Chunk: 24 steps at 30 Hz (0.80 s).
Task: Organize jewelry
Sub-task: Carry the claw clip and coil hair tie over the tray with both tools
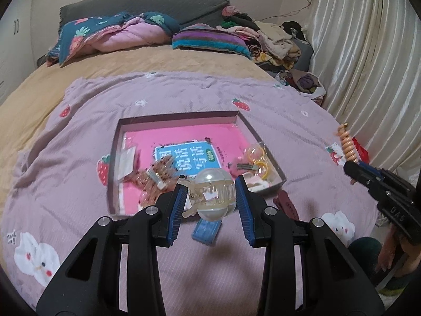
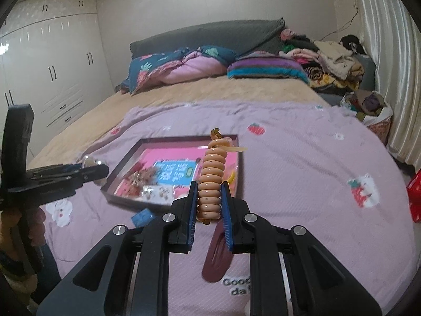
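Note:
My left gripper is shut on a clear, rounded hair claw clip and holds it above the near edge of the shallow box. The box has a pink bottom with a blue label and holds several hair pieces: a brown clip and yellow rings. My right gripper is shut on a peach spiral hair tie, which stands upright over the purple blanket. In the left wrist view the right gripper shows at the right with the spiral tie.
On the blanket before the box lie a blue flat piece and a maroon snap clip. A red packet sits at the bed's right edge. Quilts, a striped pillow and piled clothes fill the far end. A curtain hangs on the right.

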{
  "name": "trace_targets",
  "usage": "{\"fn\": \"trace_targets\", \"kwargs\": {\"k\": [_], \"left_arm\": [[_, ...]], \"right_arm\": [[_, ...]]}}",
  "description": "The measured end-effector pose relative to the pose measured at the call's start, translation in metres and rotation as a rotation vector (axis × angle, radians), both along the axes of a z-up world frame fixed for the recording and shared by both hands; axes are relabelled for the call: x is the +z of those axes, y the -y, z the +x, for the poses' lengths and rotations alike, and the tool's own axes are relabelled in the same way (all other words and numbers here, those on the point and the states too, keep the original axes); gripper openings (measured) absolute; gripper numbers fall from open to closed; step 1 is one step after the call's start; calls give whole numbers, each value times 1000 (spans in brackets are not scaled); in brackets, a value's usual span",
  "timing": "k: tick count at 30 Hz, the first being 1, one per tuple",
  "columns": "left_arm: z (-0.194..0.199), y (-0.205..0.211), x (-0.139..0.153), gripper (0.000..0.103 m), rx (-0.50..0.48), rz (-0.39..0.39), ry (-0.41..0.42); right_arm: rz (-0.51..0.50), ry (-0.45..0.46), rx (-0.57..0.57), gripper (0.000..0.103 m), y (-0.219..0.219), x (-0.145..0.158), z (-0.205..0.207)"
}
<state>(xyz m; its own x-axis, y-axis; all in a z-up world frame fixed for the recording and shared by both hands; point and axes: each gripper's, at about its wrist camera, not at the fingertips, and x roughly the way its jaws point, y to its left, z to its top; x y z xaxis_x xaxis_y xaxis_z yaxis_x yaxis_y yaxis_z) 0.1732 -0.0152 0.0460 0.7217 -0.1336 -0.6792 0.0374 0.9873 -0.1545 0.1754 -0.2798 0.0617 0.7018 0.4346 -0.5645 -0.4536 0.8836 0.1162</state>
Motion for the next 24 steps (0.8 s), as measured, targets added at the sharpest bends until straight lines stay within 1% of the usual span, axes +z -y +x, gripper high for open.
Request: {"fn": "trace_targets", "kwargs": {"k": [7, 14, 18, 24], "left_arm": [[30, 7, -3, 29, -12, 4, -9], [61, 8, -16, 29, -9, 6, -37], [75, 7, -29, 29, -6, 9, -67], [95, 1, -50, 29, -1, 4, -112]], "right_arm": [[-1, 31, 2, 17, 2, 13, 18], [-20, 36, 10, 17, -9, 13, 39], [-41, 24, 21, 17, -19, 8, 52], [-80, -25, 44, 17, -40, -15, 78]]}}
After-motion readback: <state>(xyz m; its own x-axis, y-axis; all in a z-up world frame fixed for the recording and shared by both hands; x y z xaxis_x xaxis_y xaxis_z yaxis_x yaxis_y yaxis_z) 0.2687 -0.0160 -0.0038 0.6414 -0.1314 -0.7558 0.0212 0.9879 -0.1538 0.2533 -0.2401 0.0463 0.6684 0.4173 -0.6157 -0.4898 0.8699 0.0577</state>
